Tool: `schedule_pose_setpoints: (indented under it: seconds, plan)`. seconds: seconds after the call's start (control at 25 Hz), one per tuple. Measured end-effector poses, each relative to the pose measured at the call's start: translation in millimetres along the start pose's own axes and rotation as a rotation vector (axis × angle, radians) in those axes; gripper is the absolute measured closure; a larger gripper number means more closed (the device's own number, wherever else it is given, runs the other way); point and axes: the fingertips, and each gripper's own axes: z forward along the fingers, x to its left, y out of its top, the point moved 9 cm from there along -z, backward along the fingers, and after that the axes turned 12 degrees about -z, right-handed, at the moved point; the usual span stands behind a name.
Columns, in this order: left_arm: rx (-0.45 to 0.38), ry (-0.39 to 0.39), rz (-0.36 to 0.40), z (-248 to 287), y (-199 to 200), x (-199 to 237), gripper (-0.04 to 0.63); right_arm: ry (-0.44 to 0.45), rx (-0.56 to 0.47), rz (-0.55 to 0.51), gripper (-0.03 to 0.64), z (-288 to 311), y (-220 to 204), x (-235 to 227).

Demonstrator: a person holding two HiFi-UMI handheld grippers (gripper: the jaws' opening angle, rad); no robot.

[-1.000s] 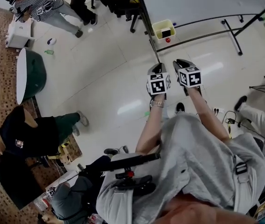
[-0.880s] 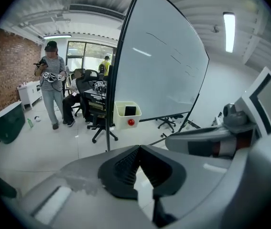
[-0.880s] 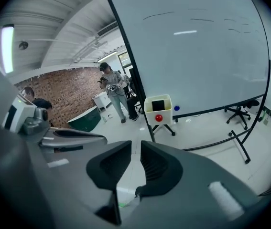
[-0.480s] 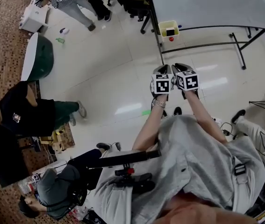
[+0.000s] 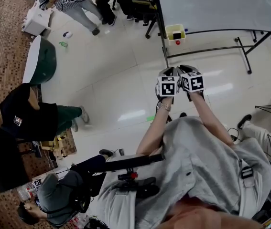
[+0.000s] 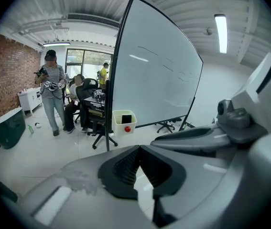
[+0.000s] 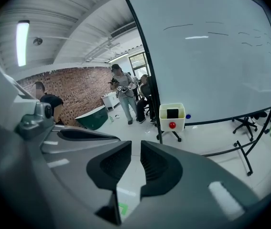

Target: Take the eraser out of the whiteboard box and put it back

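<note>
Eraser sits upright in the pale box on the whiteboard stand, well away from the left gripper and right gripper, both closed and empty; it is probably light and firm, best pinched across its narrow sides.

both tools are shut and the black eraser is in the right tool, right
No: the right gripper view shows the black eraser in the yellow box, not in the right tool. The left tool and right tool are both shut.
</note>
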Motion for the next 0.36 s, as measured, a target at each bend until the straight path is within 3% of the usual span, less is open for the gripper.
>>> schedule_pose_setpoints:
  seconds: [0.36]
  plan:
    - [0.010, -0.003, 0.004, -7.5, 2.8, 4.3, 0.592, -0.013, -0.001, 0.009, 0.554, -1.2, 3.2, 7.1]
